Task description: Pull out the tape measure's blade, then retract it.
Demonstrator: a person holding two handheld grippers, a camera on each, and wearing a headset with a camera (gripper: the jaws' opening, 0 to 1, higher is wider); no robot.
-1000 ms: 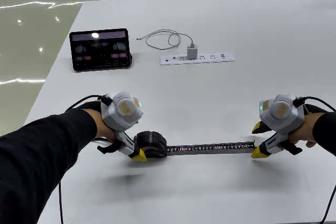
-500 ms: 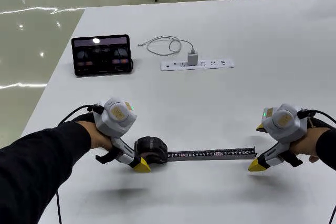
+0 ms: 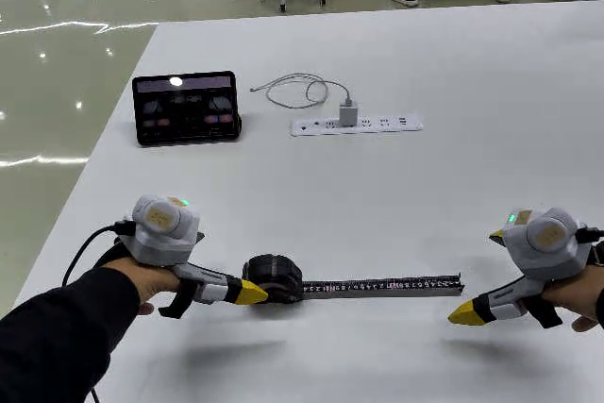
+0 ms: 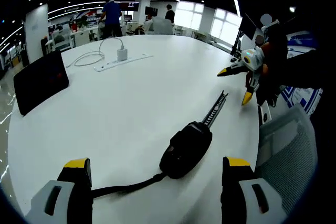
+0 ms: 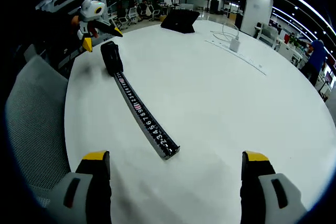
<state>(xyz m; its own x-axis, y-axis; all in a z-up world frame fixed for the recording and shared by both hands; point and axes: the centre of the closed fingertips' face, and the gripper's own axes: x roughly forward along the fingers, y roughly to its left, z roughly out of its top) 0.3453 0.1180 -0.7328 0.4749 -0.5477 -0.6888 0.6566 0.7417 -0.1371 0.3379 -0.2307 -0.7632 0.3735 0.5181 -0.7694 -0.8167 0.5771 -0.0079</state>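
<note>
The black tape measure case [image 3: 273,277] lies on the white table [image 3: 377,195], its blade [image 3: 382,285] pulled out to the right and flat on the surface. My left gripper [image 3: 241,290] stands open just left of the case, one yellow tip close beside it. In the left gripper view the case [image 4: 187,148] and blade [image 4: 215,109] lie ahead of the open left gripper [image 4: 157,163]. My right gripper [image 3: 481,276] is open, a little right of the blade's end. In the right gripper view the blade [image 5: 143,119] ends short of the open right gripper [image 5: 176,156].
A dark tablet [image 3: 186,107] stands at the back left. A white power strip [image 3: 356,124] with a charger and a looped cable [image 3: 302,82] lies behind the work. The table's left edge runs near my left arm. A grey chair [image 4: 286,145] sits by the front edge.
Both grippers have let go and drawn back: the left one off the case to the left, the right one off the blade's end to the right. The blade stays out.
</note>
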